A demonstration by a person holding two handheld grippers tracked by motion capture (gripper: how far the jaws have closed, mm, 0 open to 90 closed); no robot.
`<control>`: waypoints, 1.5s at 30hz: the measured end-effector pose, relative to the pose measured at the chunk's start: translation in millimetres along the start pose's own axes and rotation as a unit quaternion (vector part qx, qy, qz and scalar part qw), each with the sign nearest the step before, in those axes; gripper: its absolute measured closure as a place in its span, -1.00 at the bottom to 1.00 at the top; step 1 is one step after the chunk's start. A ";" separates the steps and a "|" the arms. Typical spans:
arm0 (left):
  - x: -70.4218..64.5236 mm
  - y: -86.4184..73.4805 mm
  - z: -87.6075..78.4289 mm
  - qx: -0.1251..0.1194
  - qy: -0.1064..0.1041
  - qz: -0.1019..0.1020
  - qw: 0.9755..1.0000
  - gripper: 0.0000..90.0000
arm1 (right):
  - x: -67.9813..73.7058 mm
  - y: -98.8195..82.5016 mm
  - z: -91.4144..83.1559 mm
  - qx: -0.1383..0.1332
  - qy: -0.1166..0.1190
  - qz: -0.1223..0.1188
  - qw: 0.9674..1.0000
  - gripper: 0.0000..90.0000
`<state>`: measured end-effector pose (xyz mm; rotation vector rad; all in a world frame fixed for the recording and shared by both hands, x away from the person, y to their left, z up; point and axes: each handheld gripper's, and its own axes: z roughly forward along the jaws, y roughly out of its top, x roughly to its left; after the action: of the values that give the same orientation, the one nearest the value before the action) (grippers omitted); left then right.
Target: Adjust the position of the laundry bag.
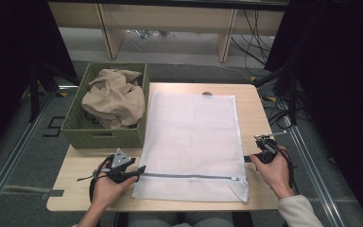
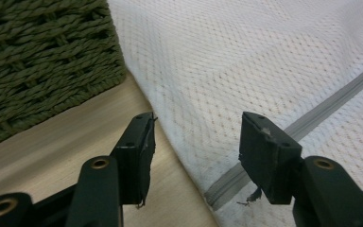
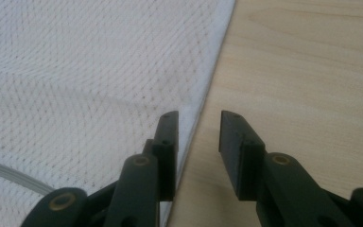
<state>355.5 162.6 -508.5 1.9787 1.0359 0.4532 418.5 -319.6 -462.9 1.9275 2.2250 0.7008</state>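
Mesh bag lies flat on the table, its zip running along the near edge, just beside the basket with a tan cloth in it. Left gripper sits at the zip's left end, jaws apart around the bag's edge, seemingly not pinching. Right gripper stands released at the bag's right edge, straddling the hem.

- right gripper low over desk, jaws apart, nothing pinched
- white mesh bag flat on desk, covers left part of view
- bag's side edge runs between the jaws; one jaw over mesh, other over bare wood
- grey zipper strip at lower left
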 end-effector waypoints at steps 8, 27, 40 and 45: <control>-6.1 6.4 -1.7 0.030 -0.025 0.020 0.999 0.07 | -4.4 -2.6 0.1 0.022 0.000 -0.012 1.000 0.60; -13.6 2.3 0.9 0.109 -0.025 0.060 0.992 0.08 | 8.7 -2.0 11.2 0.096 0.005 -0.008 0.995 0.54; -17.4 0.9 0.8 0.113 -0.026 0.065 0.991 0.43 | 23.5 1.9 18.8 0.107 -0.047 -0.059 0.991 0.79; -23.2 4.8 3.0 0.122 -0.028 0.055 0.991 0.68 | 22.4 6.4 21.0 0.123 -0.036 -0.066 0.990 0.98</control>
<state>346.0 141.0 -504.9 2.2611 0.9891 0.3388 428.1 -292.0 -474.2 1.8486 2.4644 0.3470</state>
